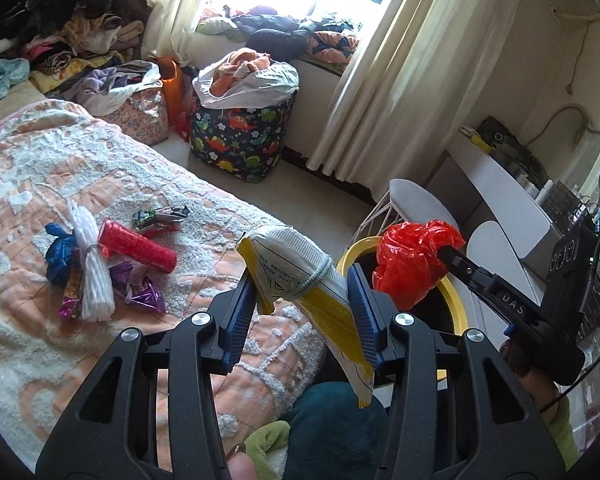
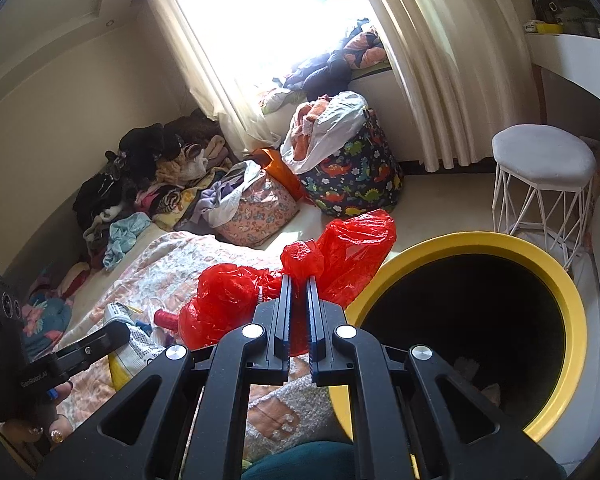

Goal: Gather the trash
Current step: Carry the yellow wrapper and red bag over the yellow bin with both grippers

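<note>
My left gripper [image 1: 302, 277] is shut on a white and yellow packet [image 1: 300, 264], held over the edge of the bed. My right gripper [image 2: 299, 280] is shut on a crumpled red plastic bag [image 2: 352, 248], beside the yellow-rimmed bin [image 2: 572, 320]. From the left wrist view, the red plastic bag [image 1: 412, 264] hangs over the bin's yellow rim [image 1: 456, 304]. More trash lies on the orange bedspread [image 1: 40, 184]: a red tube [image 1: 140, 246], a blue wad [image 1: 60, 252], a white foam net [image 1: 94, 280], purple wrappers [image 1: 140, 294] and a crumpled foil wrapper [image 1: 162, 218].
A dinosaur-print basket [image 1: 240, 140] full of clothes and a floral bag [image 1: 146, 114] stand on the floor by the window. Clothes are piled at the bed's far end [image 1: 60, 28]. A white stool [image 2: 544, 172] and a white desk [image 1: 496, 184] stand near the bin.
</note>
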`<state>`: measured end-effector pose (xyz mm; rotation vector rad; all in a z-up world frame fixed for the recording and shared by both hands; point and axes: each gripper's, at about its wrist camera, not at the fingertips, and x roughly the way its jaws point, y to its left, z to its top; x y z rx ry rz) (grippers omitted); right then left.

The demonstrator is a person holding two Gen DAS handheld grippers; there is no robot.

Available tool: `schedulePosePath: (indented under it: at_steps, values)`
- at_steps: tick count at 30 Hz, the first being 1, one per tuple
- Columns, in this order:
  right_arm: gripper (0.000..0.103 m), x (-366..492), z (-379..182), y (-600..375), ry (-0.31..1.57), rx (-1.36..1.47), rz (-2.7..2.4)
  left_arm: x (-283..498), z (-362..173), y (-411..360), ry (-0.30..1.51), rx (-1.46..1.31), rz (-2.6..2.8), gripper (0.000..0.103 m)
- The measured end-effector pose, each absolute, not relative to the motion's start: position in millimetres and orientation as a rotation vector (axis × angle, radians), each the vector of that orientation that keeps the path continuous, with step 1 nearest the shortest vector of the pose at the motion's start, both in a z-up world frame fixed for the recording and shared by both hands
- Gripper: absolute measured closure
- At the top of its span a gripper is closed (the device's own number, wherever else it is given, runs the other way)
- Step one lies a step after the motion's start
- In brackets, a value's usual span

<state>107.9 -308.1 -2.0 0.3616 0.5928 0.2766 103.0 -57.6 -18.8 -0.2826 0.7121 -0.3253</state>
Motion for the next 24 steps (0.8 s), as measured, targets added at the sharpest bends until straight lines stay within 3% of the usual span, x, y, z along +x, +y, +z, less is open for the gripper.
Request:
schedulePosePath:
  at_steps: [24]
  values:
    - [0.096, 112.0, -17.9, -368.7, 0.594, 0.440, 0.108, 117.1, -31.9, -121.9, 0.736, -0.222, -0.436, 0.065]
